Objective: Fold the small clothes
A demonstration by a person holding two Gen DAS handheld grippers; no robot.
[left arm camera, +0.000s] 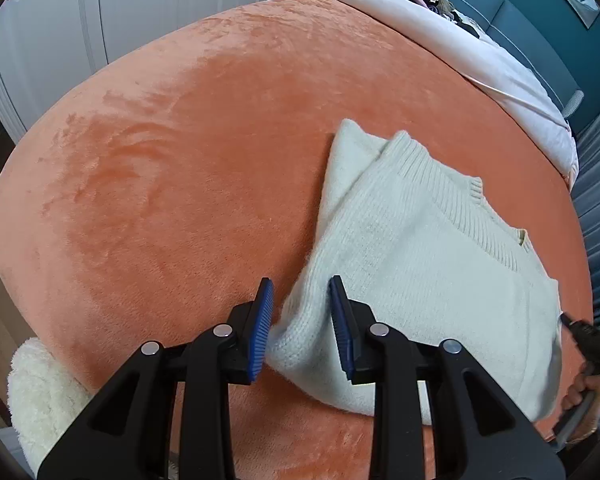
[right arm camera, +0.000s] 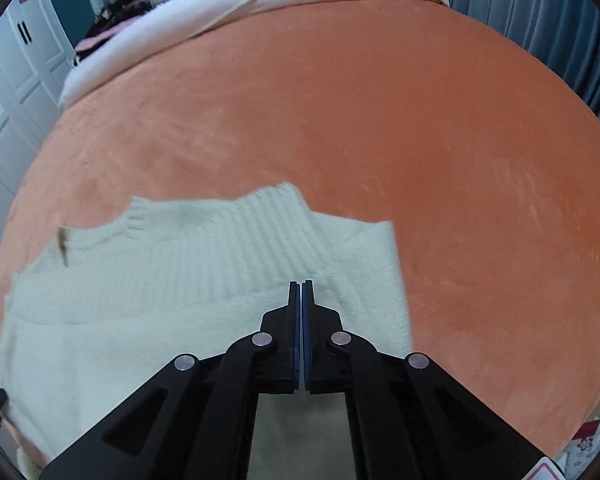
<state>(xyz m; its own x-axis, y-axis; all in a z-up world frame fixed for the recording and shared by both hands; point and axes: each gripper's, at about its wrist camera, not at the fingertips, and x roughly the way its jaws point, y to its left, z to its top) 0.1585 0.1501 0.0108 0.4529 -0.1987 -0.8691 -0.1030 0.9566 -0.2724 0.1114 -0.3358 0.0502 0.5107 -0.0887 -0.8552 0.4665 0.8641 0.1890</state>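
A cream knit sweater lies on the orange blanket, a plush, velvety fleece showing brushed streaks in its nap. The sweater sits at the near edge of the bed, partly folded: one fuzzy panel is doubled over on a slant, and the ribbed neckband runs across the top in neat ridges. The body yarn looks soft and slightly hairy; the ribbing is tighter and more regular.

Left gripper now: black plastic arms with silver rivets, blue ridged pads, jaws spread apart. A rounded fold at the sweater's corner sits right in the gap between them, but the pads don't pinch it.

Right gripper: jaws pressed together, only a hairline between the pads. It hangs over the sweater, tips pointing at the ribbed band; I can't tell whether any knit is caught between them.

At the bed's near left corner there's a fluffy white bundle, nubbly like sherpa. Farther back, a smooth pale duvet lies bunched beyond the orange blanket.
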